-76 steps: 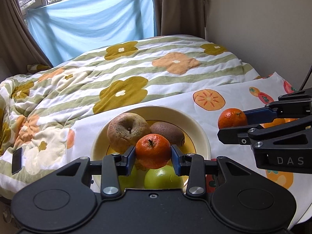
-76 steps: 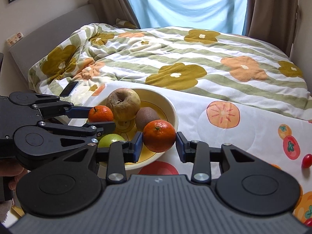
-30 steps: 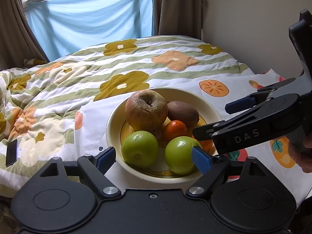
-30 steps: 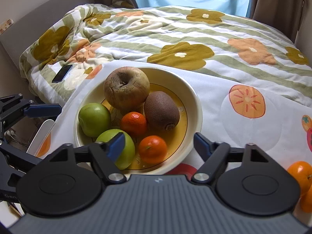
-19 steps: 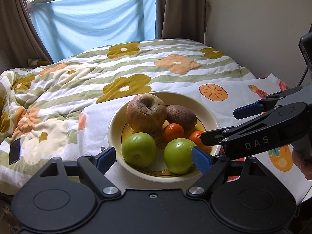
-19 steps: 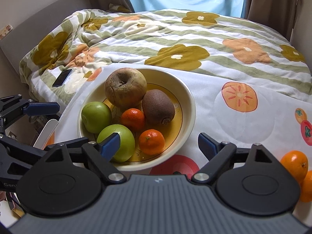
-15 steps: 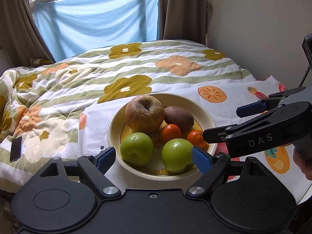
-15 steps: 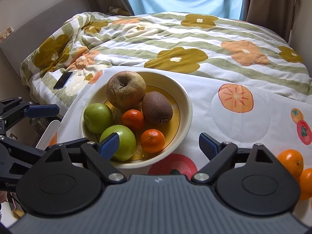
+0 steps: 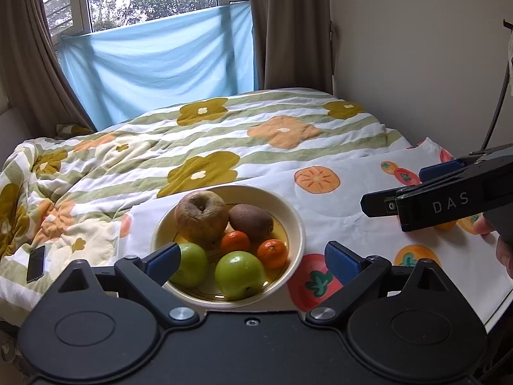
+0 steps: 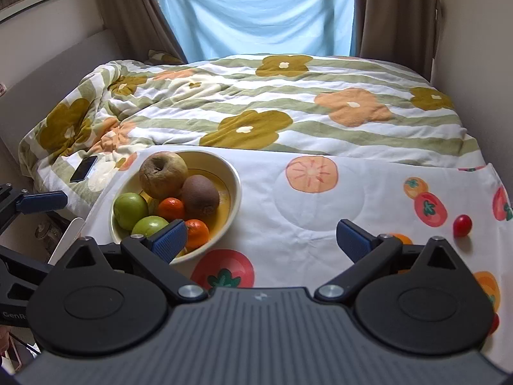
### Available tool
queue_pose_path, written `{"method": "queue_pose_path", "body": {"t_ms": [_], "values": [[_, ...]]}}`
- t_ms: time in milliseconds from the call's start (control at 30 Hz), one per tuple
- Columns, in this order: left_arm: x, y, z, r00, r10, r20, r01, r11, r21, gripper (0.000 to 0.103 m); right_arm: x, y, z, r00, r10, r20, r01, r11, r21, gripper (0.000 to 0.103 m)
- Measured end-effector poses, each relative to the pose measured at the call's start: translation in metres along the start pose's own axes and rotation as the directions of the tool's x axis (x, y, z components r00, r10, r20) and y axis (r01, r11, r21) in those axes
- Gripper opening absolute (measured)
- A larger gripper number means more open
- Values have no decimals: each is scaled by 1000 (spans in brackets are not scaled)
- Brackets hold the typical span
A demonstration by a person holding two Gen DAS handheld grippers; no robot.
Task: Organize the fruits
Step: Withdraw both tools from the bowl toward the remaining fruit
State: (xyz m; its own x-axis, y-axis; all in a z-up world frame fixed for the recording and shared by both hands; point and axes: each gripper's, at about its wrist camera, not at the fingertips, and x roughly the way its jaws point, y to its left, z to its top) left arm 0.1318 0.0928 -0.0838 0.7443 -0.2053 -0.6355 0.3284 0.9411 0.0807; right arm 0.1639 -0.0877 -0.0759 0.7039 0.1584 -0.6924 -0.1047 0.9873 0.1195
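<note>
Both tools released, left tool (image 9: 251,258) just widened, right tool (image 10: 261,239) empty. Cherry tomato (image 10: 462,225) far right: small, slippery, bruisable; pinch gently across middle.

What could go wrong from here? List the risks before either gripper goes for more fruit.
1. The small red fruit lies loose on the cloth near the table's right side; a nudge could roll it off.
2. The bowl sits close to the near table edge, so a push from the open left gripper might tip it.
3. An orange fruit is half hidden behind the open right gripper and is easily bumped.
</note>
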Motion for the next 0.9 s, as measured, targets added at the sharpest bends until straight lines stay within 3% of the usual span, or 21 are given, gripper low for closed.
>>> {"method": "queue_pose_path", "body": {"t_ms": [533,900], "values": [[-15,-111,17,994,-97,53,93,993,68,98,-78,-120,-49,987,-159,25,155,980,123,103],[40,-170,32,977,-213,3,208,958,196,98,-84,-173,-80,957,-288,-38,290,932,218,103]]}}
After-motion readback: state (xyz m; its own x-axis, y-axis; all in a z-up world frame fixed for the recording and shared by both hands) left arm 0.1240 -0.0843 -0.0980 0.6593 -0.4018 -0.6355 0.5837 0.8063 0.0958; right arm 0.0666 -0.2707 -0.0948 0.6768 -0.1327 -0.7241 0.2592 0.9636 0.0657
